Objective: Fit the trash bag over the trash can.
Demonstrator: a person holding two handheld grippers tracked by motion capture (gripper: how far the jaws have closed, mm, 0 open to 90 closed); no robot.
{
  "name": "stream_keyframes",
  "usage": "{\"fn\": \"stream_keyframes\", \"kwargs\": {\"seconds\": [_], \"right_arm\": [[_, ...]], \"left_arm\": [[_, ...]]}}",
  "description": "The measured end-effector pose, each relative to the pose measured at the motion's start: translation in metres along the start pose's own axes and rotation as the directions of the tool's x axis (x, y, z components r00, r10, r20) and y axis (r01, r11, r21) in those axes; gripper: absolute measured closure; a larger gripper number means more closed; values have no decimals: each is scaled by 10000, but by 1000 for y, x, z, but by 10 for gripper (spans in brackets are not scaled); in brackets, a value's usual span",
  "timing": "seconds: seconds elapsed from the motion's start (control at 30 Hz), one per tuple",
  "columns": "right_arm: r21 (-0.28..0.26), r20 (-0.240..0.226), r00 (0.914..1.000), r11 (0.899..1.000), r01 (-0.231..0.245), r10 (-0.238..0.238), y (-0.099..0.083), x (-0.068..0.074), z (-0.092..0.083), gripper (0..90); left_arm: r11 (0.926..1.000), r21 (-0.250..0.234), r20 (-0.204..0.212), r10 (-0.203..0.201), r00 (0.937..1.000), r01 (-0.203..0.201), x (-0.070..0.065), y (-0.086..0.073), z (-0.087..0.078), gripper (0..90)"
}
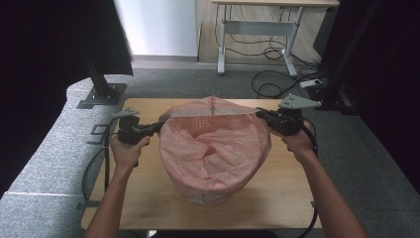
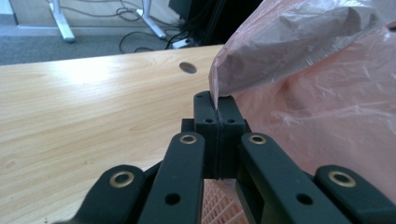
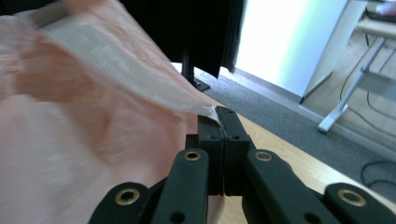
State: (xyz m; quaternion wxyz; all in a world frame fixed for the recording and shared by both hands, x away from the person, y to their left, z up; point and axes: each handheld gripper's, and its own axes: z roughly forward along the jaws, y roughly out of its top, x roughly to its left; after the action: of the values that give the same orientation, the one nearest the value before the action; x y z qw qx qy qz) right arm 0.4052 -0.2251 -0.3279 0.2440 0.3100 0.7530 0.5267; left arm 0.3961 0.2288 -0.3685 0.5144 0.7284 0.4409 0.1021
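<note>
A thin pink plastic bag (image 1: pixel 213 148) is draped over a round bin in the middle of the wooden table (image 1: pixel 148 198). My left gripper (image 1: pixel 161 124) is shut on the bag's left rim, and my right gripper (image 1: pixel 257 113) is shut on its right rim. The far edge of the bag is pulled taut between them. In the left gripper view the jaws (image 2: pixel 218 105) pinch a fold of the bag (image 2: pixel 317 93), with a pink lattice (image 2: pixel 215 200) below them. In the right gripper view the jaws (image 3: pixel 218 114) clamp a corner of the bag (image 3: pixel 70 116).
A black stand base (image 1: pixel 101 94) sits on the grey carpet past the table's left corner. Behind are a desk frame (image 1: pixel 257 34), loose cables (image 1: pixel 270 84) and a power strip (image 1: pixel 311 83). The tabletop has a cable hole (image 2: pixel 188 67).
</note>
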Motion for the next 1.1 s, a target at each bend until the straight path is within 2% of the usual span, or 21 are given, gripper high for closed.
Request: {"fn": "stream_keyframes", "kwargs": {"seconds": [0.13,0.27,0.37,0.43,0.47,0.6,0.7,0.8,0.83,0.93,0.97,1.03,1.1], "right_arm": [[404,17,9985,9977,-539,539,-22,-10,29,888],[722,-412,9931,9917,-1067,1099,-46,-11,54,889],[701,-729,9868,9877,-1394,1445,-53,-9,67,890],[889,-1083,9785,9821,-1661,1753,-56,-7,76,890],[1024,-1041,9789,9810,-1650,1756,-56,-4,80,890],[1436,-941,9781,9747,-1713,1857,-57,-3,85,890],[1777,-867,9706,9621,-2067,2245,-59,-7,85,890],[2261,-782,9686,9504,-2135,2362,-65,-8,85,889],[2318,-727,9684,9484,-2163,2386,-67,-8,84,889],[2274,-803,9698,9515,-2070,2302,-75,-6,79,889],[2305,-849,9681,9499,-2112,2358,-78,-6,76,889],[2607,-852,9710,9456,-1946,2233,-88,-6,74,889],[2584,-880,9639,9403,-2214,2512,-98,-7,70,867]], "left_arm": [[9985,525,-28,-182,9998,183,6,-4,15,893],[9961,814,122,-348,9993,337,7,-7,29,895],[9916,1211,274,-494,9984,457,8,-7,40,896],[9877,1440,391,-667,9970,604,9,-8,47,898],[9867,1511,402,-675,9969,607,10,-8,49,899],[9789,1930,349,-747,9966,667,11,-9,55,900],[9755,2101,258,-723,9970,653,10,-10,54,900],[9660,2544,175,-523,9985,462,7,-13,54,900],[9660,2554,129,-464,9988,416,7,-14,52,900],[9672,2507,148,-450,9989,399,7,-18,46,900],[9664,2542,143,-438,9989,387,7,-19,44,900],[9665,2530,111,-467,9988,423,9,-22,39,899],[9709,2371,64,-357,9993,331,9,-24,34,899]]}}
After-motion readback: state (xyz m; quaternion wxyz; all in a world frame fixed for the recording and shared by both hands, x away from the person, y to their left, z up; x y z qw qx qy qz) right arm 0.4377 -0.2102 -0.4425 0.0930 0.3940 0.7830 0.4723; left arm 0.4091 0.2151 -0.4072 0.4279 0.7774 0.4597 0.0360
